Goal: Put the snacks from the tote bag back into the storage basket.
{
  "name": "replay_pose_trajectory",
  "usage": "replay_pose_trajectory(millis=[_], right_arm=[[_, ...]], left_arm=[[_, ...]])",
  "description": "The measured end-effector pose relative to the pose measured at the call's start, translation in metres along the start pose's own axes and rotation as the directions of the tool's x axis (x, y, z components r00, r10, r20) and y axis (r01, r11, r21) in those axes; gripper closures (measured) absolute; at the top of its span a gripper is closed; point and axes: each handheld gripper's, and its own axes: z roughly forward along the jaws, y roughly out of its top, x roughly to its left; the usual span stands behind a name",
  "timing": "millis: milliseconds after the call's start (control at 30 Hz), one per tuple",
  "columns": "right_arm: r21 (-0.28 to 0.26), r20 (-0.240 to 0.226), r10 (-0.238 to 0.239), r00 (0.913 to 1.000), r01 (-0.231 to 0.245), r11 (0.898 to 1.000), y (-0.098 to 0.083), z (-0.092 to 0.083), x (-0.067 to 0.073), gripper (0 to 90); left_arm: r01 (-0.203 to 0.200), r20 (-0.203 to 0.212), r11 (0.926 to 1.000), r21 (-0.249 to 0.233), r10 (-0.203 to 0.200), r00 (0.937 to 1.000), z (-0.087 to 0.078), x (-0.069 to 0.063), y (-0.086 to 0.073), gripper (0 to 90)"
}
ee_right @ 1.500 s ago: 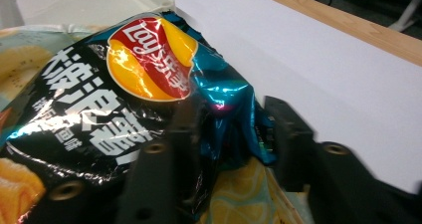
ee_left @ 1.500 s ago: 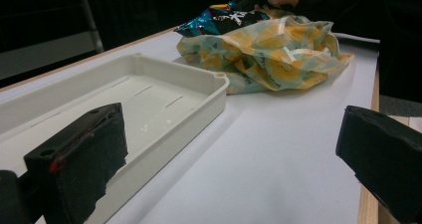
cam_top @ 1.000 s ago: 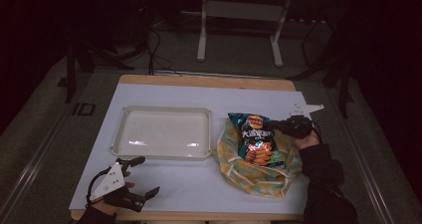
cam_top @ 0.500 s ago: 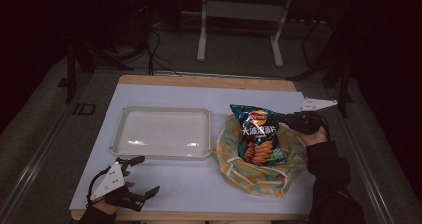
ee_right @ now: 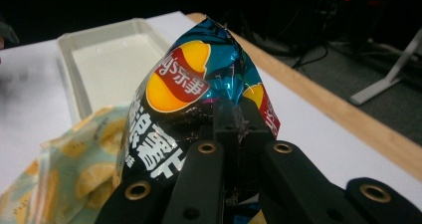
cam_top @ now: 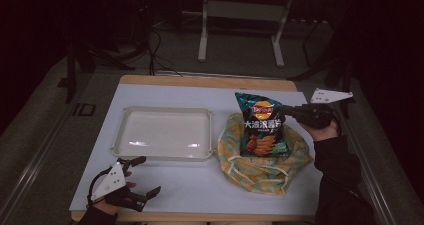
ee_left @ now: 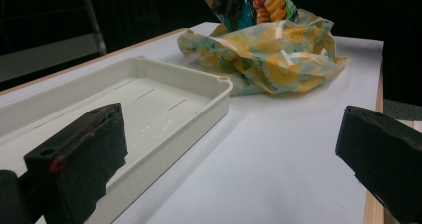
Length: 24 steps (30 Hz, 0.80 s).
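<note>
At the near left corner of the white-topped bench [cam_top: 165, 190] with its pale wooden edge, the left claw [cam_top: 141, 176] rests in the person's hand, its black jaws standing wide apart with nothing between them; in the left gripper view the two black pads [ee_left: 79, 157] frame bare bench top.

Just beyond it, on the left half of the bench, lies the shallow rectangular cream plastic tray [cam_top: 125, 150]. Its floor is bare, with faint slot marks visible in the left gripper view.

To the right of the tray, close beside its right rim, sits the crumpled cloth bag with a yellow and pale green print [cam_top: 260, 167], spread open on the right half of the bench toward the near edge. White tape handles run along its folds.

Rising out of the cloth bag is the blue and black foil crisp packet [cam_top: 262, 127], held upright with its lower end at the bag's mouth. Its front carries a red and yellow round Lay's logo with Chinese characters, large white Chinese lettering below that I cannot read for certain, and a picture of wavy golden crisps.

The right claw [cam_top: 289, 111] comes in from the right edge of the bench and is clamped on the packet's upper right corner; in the right gripper view its jaws are pinched together on the creased foil near the logo.
</note>
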Motion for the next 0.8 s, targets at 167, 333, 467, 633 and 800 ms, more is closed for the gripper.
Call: replay_pose_trajectory(millis=[167, 333, 467, 633, 800], right_arm=[[-0.032, 0.011, -0.003, 0.9999, 0.003, 0.999, 0.012, -0.009, 0.001, 90.0], [-0.07, 0.033, -0.006, 0.9994, 0.008, 0.998, 0.024, -0.015, 0.001, 90.0], [-0.088, 0.038, -0.021, 0.9991, 0.024, 0.996, 0.037, -0.016, 0.004, 89.9], [-0.098, 0.041, -0.034, 0.9986, 0.038, 0.995, 0.051, -0.018, 0.006, 90.0], [-0.129, 0.047, -0.062, 0.997, 0.067, 0.989, 0.076, -0.017, 0.013, 89.9]], left_arm=[[-0.002, 0.0, 1.0, 0.001, 0.002, 1.0, 0.001, 0.0, 0.0, 0.0], [-0.002, 0.002, 1.0, 0.002, 0.002, 1.0, 0.001, 0.0, 0.0, 0.0], [-0.001, 0.001, 1.0, -0.001, 0.001, 1.0, 0.001, 0.0, 0.0, 0.0], [-0.001, 0.001, 1.0, -0.002, 0.001, 1.0, 0.001, 0.0, 0.0, 0.0], [-0.003, -0.001, 1.0, 0.0, 0.003, 1.0, 0.001, 0.0, 0.0, 0.0]])
